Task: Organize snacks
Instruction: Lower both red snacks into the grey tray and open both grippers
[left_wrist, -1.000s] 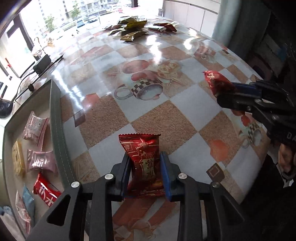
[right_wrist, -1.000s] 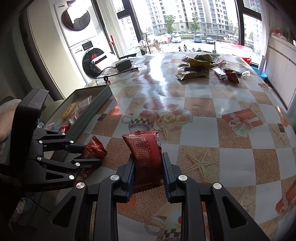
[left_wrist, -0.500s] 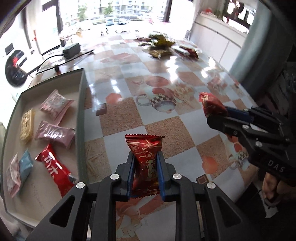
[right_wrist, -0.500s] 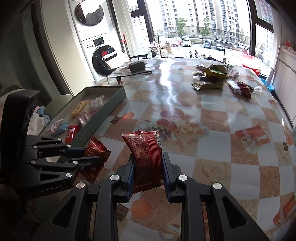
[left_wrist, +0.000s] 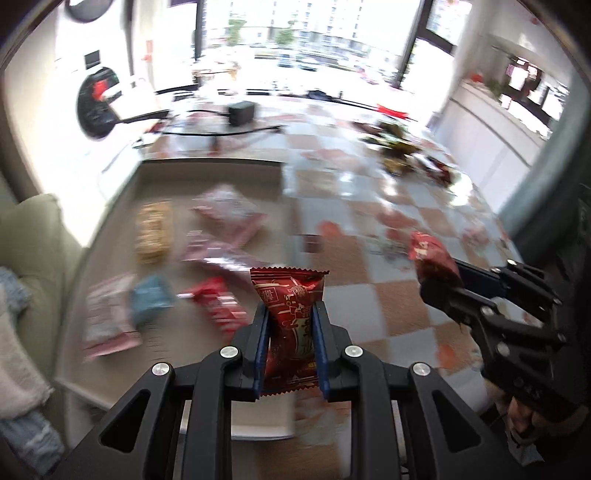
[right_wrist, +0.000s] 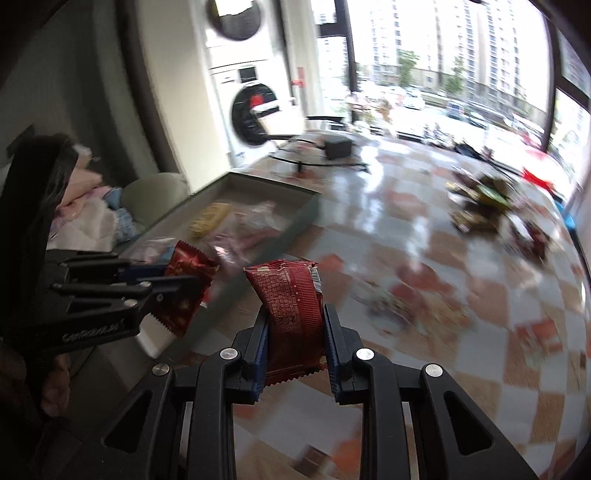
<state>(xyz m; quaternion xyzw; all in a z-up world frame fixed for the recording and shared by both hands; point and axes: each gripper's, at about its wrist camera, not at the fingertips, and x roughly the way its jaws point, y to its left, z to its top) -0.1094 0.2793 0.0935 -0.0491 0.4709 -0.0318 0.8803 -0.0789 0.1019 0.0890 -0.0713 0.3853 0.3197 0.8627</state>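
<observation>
My left gripper (left_wrist: 289, 332) is shut on a red snack packet (left_wrist: 290, 306), held upright over the near right edge of the grey tray (left_wrist: 210, 168). My right gripper (right_wrist: 295, 332) is shut on a second red snack packet (right_wrist: 291, 295), held above the checkered table. In the left wrist view the right gripper (left_wrist: 439, 275) stands to the right with its packet (left_wrist: 430, 253). In the right wrist view the left gripper (right_wrist: 184, 280) stands to the left with its packet (right_wrist: 186, 273), beside the tray (right_wrist: 273, 184).
The tray holds several snacks: a yellow one (left_wrist: 153, 230), pink ones (left_wrist: 227, 210), a blue one (left_wrist: 149, 297), a red one (left_wrist: 218, 304). A pile of loose snacks (left_wrist: 402, 151) lies far right on the table. A black adapter with cable (left_wrist: 241, 112) sits at the back. Both views are blurred.
Both grippers have swung left toward the tray, each still holding its red packet. The left gripper is now over the tray's edge instead of over the table.
</observation>
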